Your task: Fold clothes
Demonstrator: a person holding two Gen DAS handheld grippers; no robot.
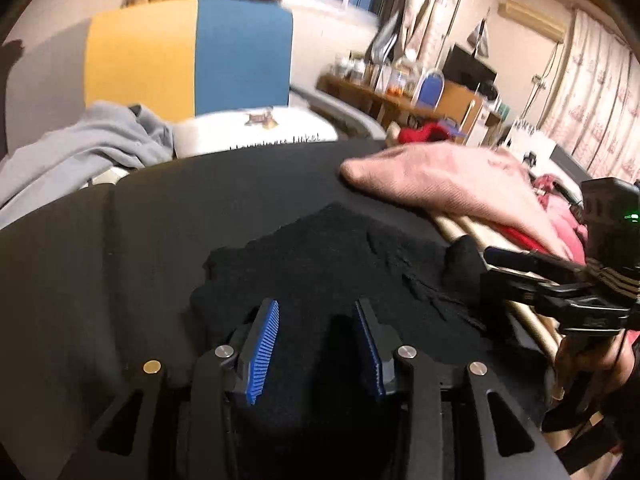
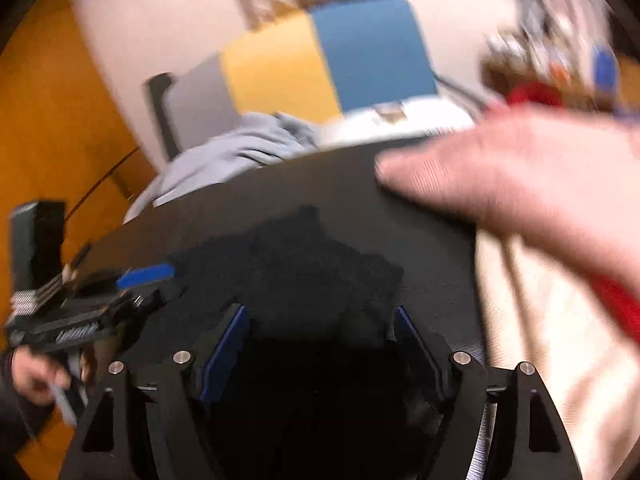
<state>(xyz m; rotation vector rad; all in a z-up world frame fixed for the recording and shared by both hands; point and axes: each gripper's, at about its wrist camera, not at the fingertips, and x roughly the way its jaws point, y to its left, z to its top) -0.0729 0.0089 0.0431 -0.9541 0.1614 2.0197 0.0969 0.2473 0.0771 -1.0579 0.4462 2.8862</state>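
A crumpled black garment (image 1: pixel 320 248) (image 2: pixel 304 256) lies on a flat black surface (image 1: pixel 200 200) (image 2: pixel 320 176). My left gripper (image 1: pixel 316 306) hovers low over the garment's near edge. Its blue pads stand apart with dark cloth below the gap and nothing pressed between them. In the right wrist view, the left gripper (image 2: pixel 146 274) sits at the garment's left side. My right gripper (image 2: pixel 320 312) is spread wide over the garment's near right part. In the left wrist view the right gripper (image 1: pixel 494 270) sits beside a raised bunch of black cloth (image 1: pixel 460 256).
A pink garment (image 1: pixel 440 184) (image 2: pixel 520 176) drapes over the surface's right edge, above wooden rods (image 1: pixel 452 228). A grey garment (image 1: pixel 80 148) and a white printed cloth (image 1: pixel 260 128) lie behind. A yellow and blue panel (image 1: pixel 188 52) and a cluttered desk (image 1: pixel 400 84) stand beyond.
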